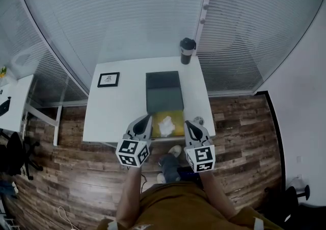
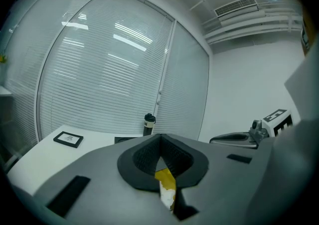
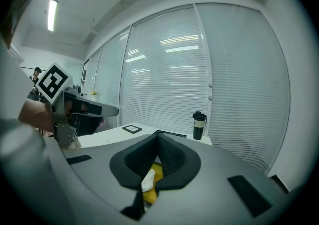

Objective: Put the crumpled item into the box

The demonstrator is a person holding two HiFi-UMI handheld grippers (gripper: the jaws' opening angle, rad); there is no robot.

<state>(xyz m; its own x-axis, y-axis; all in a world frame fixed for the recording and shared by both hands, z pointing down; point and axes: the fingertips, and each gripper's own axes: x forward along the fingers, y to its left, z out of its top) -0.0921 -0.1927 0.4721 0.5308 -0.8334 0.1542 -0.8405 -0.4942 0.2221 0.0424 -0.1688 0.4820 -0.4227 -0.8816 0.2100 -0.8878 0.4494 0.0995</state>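
Observation:
A white crumpled item (image 1: 166,126) lies on a yellow surface (image 1: 173,118) at the table's near edge, just in front of the dark grey box (image 1: 164,91). My left gripper (image 1: 147,119) hangs to the left of the crumpled item, my right gripper (image 1: 188,122) to its right, both near the table edge. Both are shut and hold nothing. In the left gripper view the crumpled item (image 2: 168,197) and yellow surface (image 2: 164,178) show through the gap under the shut gripper (image 2: 160,140). The right gripper view shows the crumpled item (image 3: 147,179) below its shut gripper (image 3: 158,136).
A black tumbler (image 1: 187,50) stands at the white table's (image 1: 122,111) far edge by the blinds. A small black picture frame (image 1: 108,79) lies on the table's left part. The person's legs and shoes are below the table, on a wooden floor.

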